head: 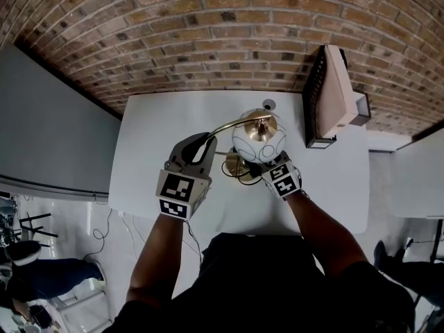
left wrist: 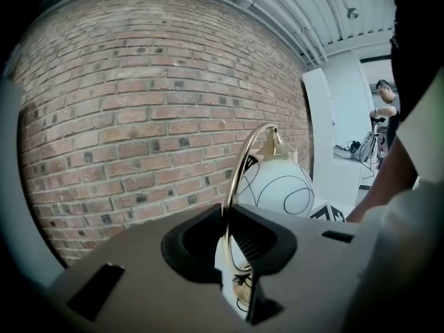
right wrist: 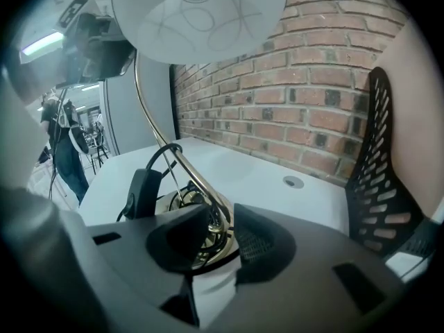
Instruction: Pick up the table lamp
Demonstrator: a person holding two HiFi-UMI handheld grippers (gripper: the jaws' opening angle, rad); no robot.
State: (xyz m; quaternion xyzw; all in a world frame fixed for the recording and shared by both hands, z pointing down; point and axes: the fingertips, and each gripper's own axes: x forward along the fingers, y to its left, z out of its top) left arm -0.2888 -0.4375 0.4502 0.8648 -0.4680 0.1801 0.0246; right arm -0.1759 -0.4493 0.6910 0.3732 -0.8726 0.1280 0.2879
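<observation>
White table [head: 149,158] below: at 9 o'clock of the lamp [head: 255,139] our left gripper [left wrist: 227,220] pinches the stem [left wrist: 236,172]. The right gripper [right wrist: 222,231], at 5, stands slightly apart round the stem foot, so we risk the lamp swinging.

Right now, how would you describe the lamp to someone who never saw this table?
On the white table against the brick wall, look left of the black mesh rack. Only the lamp has a white ball shade with thin black lines on a curved brass arm.

Table lamp [head: 253,141]: white globe shade with black lines, curved brass arm, round brass base; standing upright mid-table [head: 159,130].
</observation>
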